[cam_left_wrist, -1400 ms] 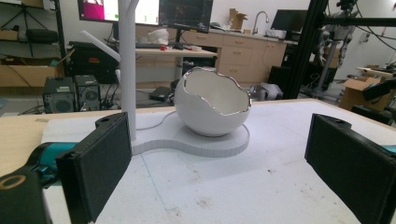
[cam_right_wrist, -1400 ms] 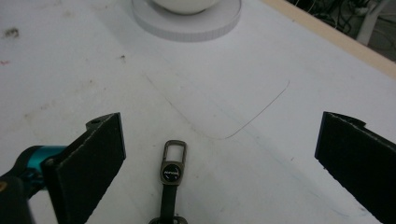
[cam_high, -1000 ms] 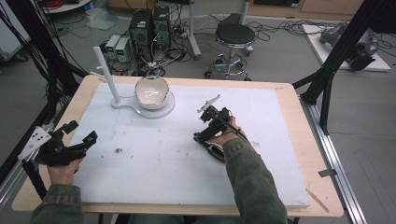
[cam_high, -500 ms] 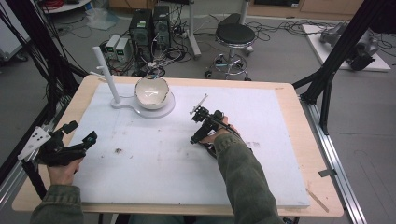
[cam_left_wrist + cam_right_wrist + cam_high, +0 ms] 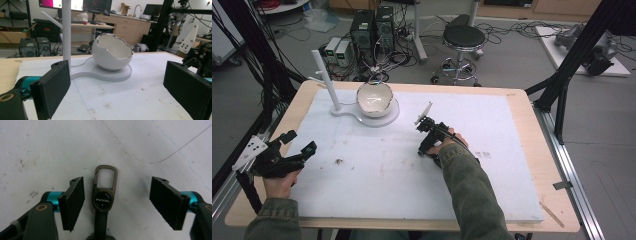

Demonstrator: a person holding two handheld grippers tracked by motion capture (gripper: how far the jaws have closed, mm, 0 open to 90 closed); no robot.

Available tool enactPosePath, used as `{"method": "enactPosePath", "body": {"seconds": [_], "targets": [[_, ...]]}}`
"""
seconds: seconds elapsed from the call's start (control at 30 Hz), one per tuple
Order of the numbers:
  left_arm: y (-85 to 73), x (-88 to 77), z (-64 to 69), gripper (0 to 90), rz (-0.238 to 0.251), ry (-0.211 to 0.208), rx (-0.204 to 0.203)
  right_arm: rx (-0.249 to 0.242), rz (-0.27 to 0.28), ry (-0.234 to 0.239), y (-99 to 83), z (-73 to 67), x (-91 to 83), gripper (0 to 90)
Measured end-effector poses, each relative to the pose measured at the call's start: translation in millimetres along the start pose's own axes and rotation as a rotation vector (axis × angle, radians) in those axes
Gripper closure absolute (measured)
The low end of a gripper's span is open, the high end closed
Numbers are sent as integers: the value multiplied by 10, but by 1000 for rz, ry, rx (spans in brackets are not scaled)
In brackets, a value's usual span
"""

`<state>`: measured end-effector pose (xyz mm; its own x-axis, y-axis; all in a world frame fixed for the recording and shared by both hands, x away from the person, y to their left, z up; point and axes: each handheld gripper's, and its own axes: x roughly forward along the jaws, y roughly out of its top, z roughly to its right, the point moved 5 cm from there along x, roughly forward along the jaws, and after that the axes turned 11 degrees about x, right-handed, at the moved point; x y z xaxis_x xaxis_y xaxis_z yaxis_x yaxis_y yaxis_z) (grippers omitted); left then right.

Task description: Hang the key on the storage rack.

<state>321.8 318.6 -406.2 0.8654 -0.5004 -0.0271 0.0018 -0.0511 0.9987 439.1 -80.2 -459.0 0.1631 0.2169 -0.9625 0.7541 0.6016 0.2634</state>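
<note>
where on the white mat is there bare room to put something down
Free: the mat between the left gripper and right gripper, and its far right corner. Crowded: the far left, with the egg-shaped bowl and post; also the keychain.

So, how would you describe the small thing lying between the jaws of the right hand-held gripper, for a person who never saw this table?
On the white foam mat, right of the egg-shaped bowl, find the right hand-held gripper, whose jaws have just been closing without touching anything. Between them lies a key fob: dark metal, a clip loop on top, a round black HAVAL badge.
</note>
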Motion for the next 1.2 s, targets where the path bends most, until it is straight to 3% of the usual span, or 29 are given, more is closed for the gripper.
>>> {"method": "enactPosePath", "body": {"seconds": [0.1, 0.27, 0.4, 0.67, 0.83, 1.0, 1.2], "targets": [[-6, 2, -2, 77, 1, 2, -4, 6, 7, -18, 12, -15, -15, 347], [-15, 4, -6, 77, -5, 2, -1, 32, 2, 1, 33, -47, -47, 484], [-18, 3, -8, 77, -5, 3, -4, 41, -11, 12, 27, -44, -35, 531], [-27, 14, -1, 77, -8, 1, -5, 20, -44, 20, 51, -84, -16, 662], [-32, 11, -7, 77, -12, 1, -3, 2, -124, -19, 112, -142, -4, 678], [-39, 3, -15, 77, -13, 1, -6, 17, -128, 0, 121, -123, 1, 684], [-36, 2, -12, 77, -10, 0, -5, 12, -127, -40, 119, -161, -2, 693]]}}
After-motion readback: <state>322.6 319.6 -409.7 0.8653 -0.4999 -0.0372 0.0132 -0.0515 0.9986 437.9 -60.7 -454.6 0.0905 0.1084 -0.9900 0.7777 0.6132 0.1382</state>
